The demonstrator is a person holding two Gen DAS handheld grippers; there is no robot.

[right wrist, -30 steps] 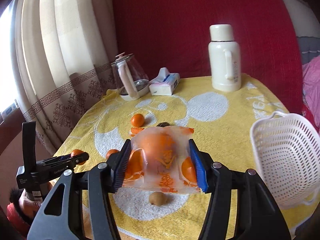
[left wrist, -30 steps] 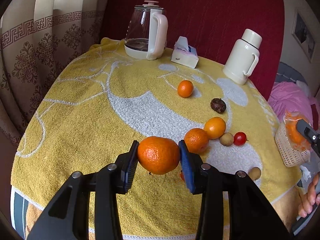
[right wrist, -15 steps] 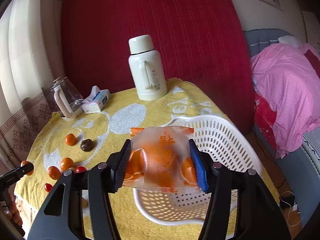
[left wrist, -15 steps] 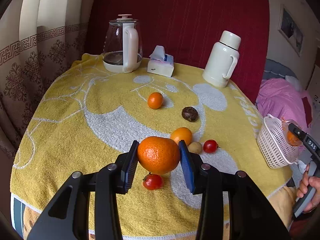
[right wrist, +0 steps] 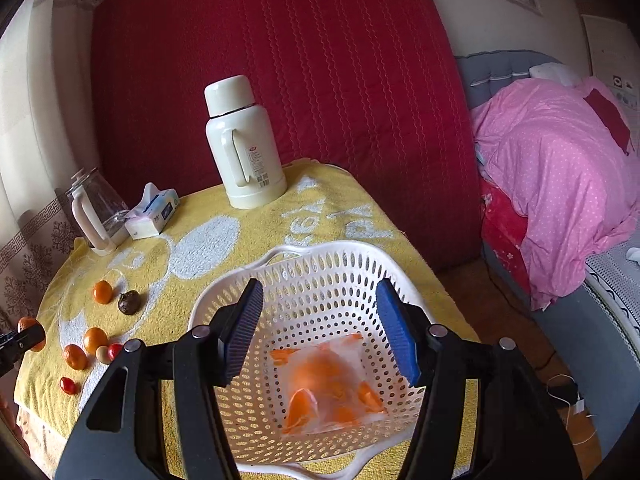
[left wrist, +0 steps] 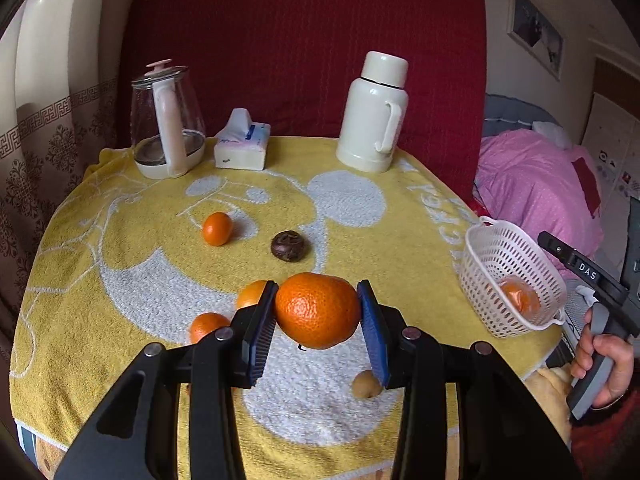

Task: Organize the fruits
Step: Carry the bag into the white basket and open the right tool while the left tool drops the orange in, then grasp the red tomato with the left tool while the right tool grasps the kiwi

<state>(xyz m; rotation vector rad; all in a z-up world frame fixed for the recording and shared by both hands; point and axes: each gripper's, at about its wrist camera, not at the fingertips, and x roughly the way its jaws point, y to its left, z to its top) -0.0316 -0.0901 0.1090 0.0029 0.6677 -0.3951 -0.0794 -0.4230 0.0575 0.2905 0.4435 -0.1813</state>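
Right gripper (right wrist: 318, 328), jaws just opened, has released the bagged fruit (right wrist: 330, 384) into the basket (right wrist: 320, 252); left gripper (left wrist: 318, 320), clenched on an orange (left wrist: 318, 310), must next carry it to that basket at 3 o'clock.

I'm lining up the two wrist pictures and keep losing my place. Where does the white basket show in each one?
Left wrist view: the white basket sits at the right edge of the table, holding a bagged orange.
Right wrist view: the basket fills the lower centre, just beyond the open right gripper.
Shared landmark: the cream thermos, at the table's far side in both.
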